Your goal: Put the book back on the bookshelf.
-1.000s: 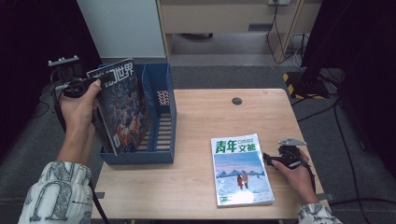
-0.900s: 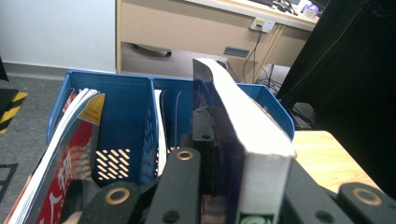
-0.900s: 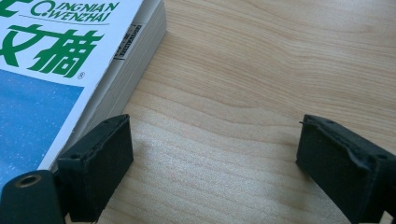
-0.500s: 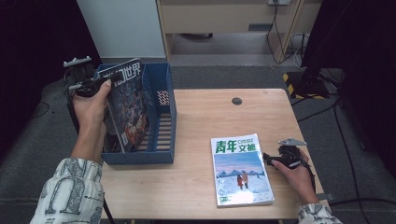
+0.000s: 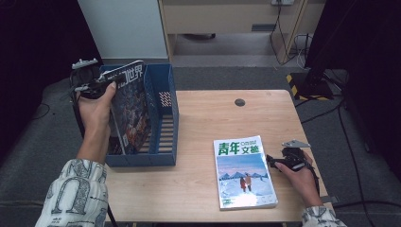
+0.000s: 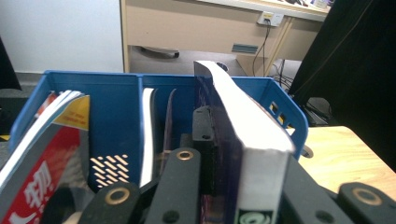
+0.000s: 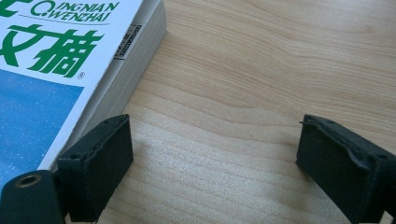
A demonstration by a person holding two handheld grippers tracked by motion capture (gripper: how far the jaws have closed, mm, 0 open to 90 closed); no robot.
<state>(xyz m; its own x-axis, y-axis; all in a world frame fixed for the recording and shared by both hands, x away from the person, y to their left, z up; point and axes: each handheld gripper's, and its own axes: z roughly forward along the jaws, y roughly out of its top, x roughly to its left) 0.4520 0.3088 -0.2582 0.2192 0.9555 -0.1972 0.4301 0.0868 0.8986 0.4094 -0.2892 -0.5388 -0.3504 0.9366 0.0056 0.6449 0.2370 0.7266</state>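
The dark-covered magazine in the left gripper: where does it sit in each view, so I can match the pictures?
High view: the dark magazine stands upper left, leaning in the blue file box, with the left gripper shut on its top edge.
Left gripper view: centre right, page edges towards the camera, clamped between the jaws.
Right gripper view: not in it.
Shared landmark: the blue file box wall.

The blue file box [image 5: 161, 118] blocks the table's [image 5: 208, 118] left end; its compartments already hold magazines, w/ the dark magazine [image 5: 132, 109] standing in the middle slot. Mid-table is bare wood (one small dark cap [image 5: 239, 102] near the far edge). The green-titled magazine [image 5: 243, 172] lies flat front-right; a narrow strip of wood is free to its right.
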